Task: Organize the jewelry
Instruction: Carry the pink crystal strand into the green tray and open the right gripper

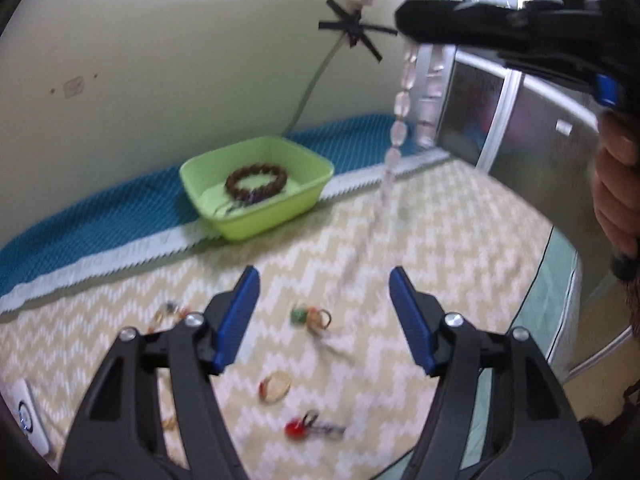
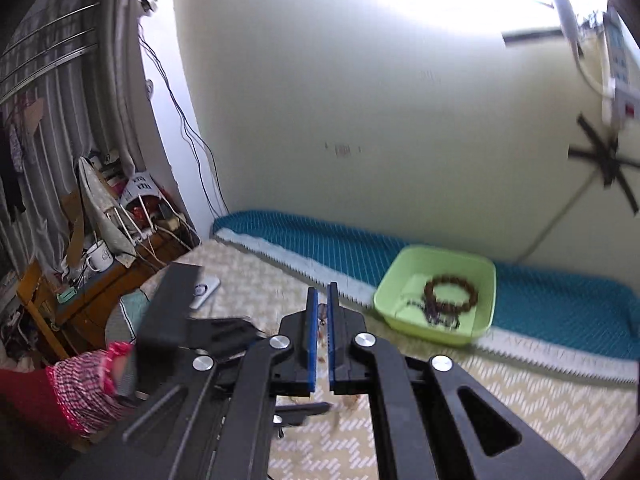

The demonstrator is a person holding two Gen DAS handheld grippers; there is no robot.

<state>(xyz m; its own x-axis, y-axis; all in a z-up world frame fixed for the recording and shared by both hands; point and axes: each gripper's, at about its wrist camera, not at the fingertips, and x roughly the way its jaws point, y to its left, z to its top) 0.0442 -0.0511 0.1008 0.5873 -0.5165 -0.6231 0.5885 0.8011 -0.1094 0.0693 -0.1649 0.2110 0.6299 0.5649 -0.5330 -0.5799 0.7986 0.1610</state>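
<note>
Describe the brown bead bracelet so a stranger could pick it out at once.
Find the green tray on the bed, sitting by the teal strip along the wall. The brown bead bracelet lies flat inside it as a closed ring. Unlike the pale necklace dangling from the right gripper, it is dark, round and already in the tray.

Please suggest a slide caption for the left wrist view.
Right gripper lifts a clear bead necklace above the bed; left gripper open.
</note>
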